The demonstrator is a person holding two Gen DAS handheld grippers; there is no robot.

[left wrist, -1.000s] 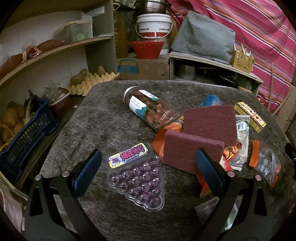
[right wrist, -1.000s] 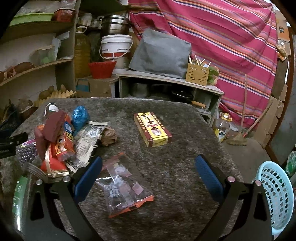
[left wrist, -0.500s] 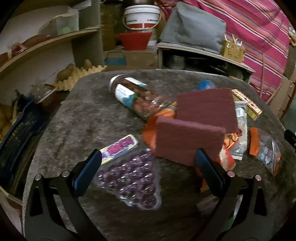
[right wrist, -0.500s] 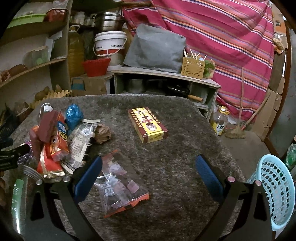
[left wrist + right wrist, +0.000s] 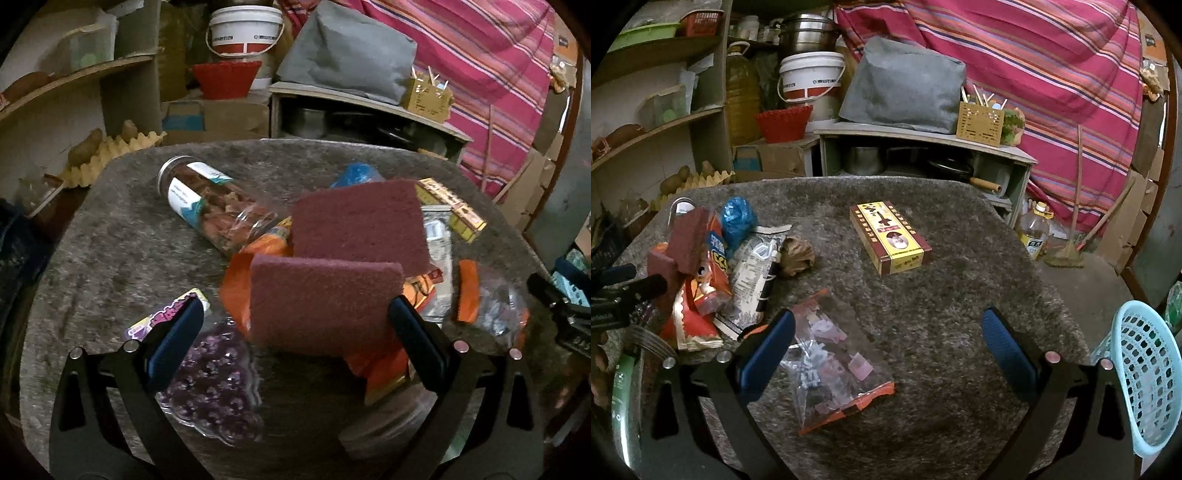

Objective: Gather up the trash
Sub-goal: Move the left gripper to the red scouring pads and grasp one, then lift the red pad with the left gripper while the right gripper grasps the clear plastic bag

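Trash all sits on the desk (image 5: 960, 295), nothing collected as far as you can see. Your left tongs (image 5: 295, 332) gape wide and empty over the pads (image 5: 325, 299) and wrappers (image 5: 384, 369). Your right tongs (image 5: 886, 339) spread wide, empty too, above the clear bag (image 5: 831, 365). Basket (image 5: 1145, 376) waits off the desk's right edge; the whole pile is left.

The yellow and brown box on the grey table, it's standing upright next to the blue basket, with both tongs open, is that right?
Not quite. The yellow and brown box is lying flat near the middle of the grey table, well apart from the blue basket, which sits off the table's edge. The right wrist view shows this. Both the left tongs and right tongs are open.
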